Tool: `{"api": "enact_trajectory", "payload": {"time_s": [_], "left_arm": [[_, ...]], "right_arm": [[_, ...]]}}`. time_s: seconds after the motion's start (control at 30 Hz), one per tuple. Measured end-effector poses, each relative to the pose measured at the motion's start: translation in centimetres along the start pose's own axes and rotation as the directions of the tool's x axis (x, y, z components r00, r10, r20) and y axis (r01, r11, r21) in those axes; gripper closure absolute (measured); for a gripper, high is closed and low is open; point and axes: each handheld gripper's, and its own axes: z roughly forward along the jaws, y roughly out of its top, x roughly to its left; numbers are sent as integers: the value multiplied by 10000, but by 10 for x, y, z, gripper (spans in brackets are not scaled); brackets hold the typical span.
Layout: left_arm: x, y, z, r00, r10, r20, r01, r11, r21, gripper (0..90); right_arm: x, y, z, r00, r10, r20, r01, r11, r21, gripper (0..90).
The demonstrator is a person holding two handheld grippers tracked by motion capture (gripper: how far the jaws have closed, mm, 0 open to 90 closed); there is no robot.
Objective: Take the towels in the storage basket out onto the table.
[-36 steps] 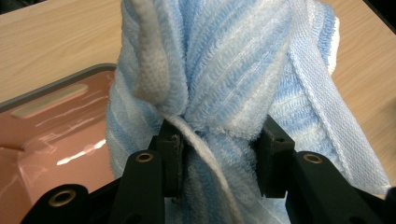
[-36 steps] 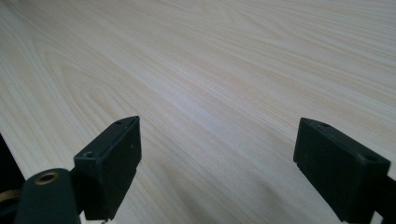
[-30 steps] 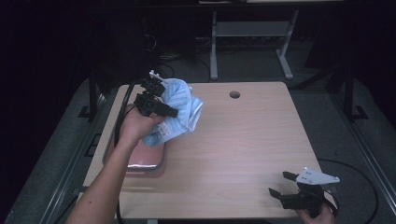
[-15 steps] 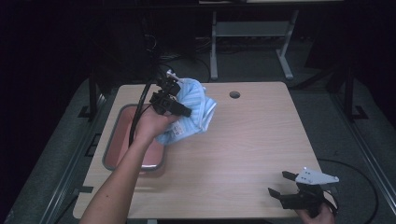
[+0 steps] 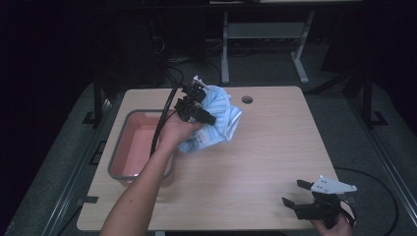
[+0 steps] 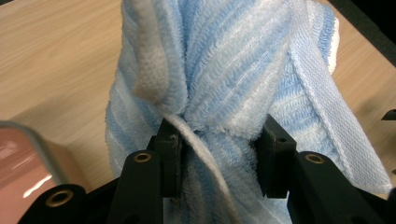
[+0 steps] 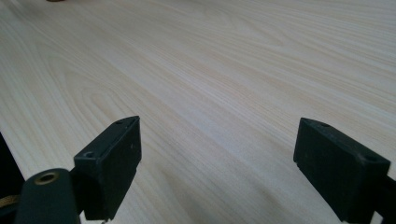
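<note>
Left gripper (image 5: pixel 196 105) clamped on bunched towel (image 5: pixel 216 120), which hangs over the table (image 5: pixel 275 147) just at 3 o'clock of the bin (image 5: pixel 120 152); right gripper (image 5: pixel 301 194), jaws apart and empty, sits far off at 5 o'clock.

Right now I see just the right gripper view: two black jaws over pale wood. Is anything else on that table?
Observer: Yes, a blue striped towel hangs bunched in the left hand-held gripper, above the table.
Operator: Is it really gripped?
Observer: The left gripper view shows both pads pressed into the bunched cloth.
Operator: Anything beside it?
Observer: A pink tub with a grey rim sits at the table's left side.
Operator: And my gripper?
Observer: The right hand-held gripper is open near the front right corner.
</note>
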Motion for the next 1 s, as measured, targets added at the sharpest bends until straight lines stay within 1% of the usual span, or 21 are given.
{"api": "enact_trajectory", "payload": {"time_s": [0.4,0.47,0.53,0.6,0.77,0.8,0.93,1.0], "left_arm": [[-12,8,22,9996,204,211,-207,9996,174,590],[-14,9,26,9996,166,230,-170,9997,167,590],[-15,10,30,9993,142,350,-148,9997,196,590],[-17,11,35,9994,153,308,-160,9996,216,589],[-21,12,46,9989,181,425,-197,9991,371,588],[-22,12,48,9989,128,444,-144,9993,356,588],[-25,14,56,9984,265,495,-287,9986,439,587],[-26,15,60,9984,248,504,-272,9985,474,586]], "right_arm": [[-1,0,0,10000,-77,-22,77,10000,-51,145],[-1,1,0,10000,-95,1,95,9999,-69,145],[-1,1,-1,10000,-74,6,74,9999,-73,145],[-1,1,-1,10000,-59,-9,59,10000,-75,145],[0,1,-1,10000,3,-4,-3,10000,-26,145],[0,1,-1,10000,5,-2,-5,10000,-35,145],[0,1,-1,10000,25,-25,-25,10000,-25,145],[0,1,-1,10000,27,-23,-27,10000,-37,145]]}}
